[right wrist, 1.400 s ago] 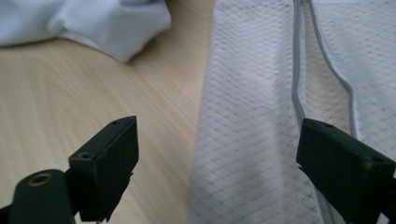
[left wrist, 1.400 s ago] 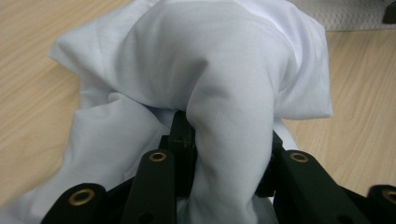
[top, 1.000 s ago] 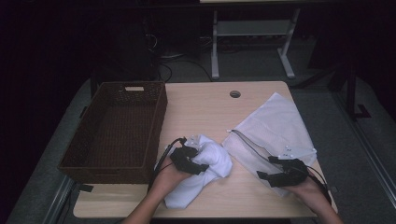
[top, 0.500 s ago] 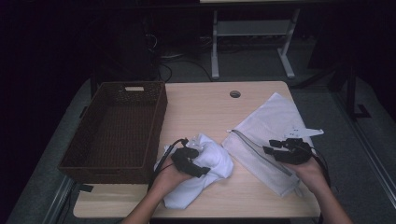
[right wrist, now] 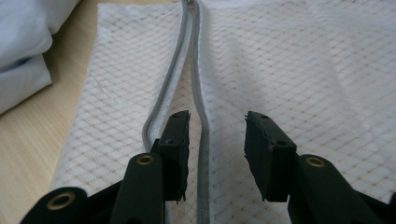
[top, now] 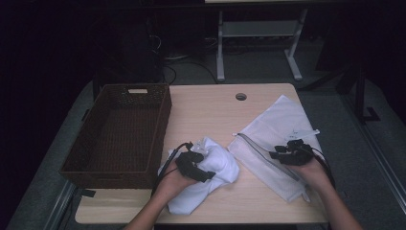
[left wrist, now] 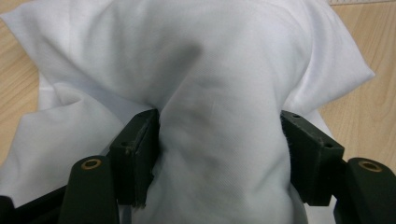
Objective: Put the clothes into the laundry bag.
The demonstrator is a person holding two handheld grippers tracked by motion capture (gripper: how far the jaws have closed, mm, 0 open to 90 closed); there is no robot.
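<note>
**Opening the mesh bag while the cloth waits in the other grip**

The right gripper [right wrist: 215,154] sits low over the white mesh laundry bag [top: 282,143] at the right of the high view, its jaws partly apart after having just narrowed. In the right gripper view one jaw has dropped into the open slot of the grey zipper [right wrist: 198,100] and the other rests over the mesh on the right side of it, so the near zipper edge lies between them; the pads do not yet press on it.

The left gripper [left wrist: 219,149] is clamped around a thick bunch of the white cloth [top: 210,170], which lies crumpled on the table [top: 206,110] at lower centre of the high view, just left of the bag. Its jaws have just been widening a little, yet fabric fills the gap and both pads bear on it. The brown wicker basket [top: 119,132] stands at the left, apart from both.

The step in hand looks like pinching one lip of the zipper to lift the bag open. To do it well, take only the top layer beside the zipper teeth, not both layers, then raise it enough to make a mouth facing the cloth. Keep the left grip steady on the bundle so it goes in as one lump.
</note>
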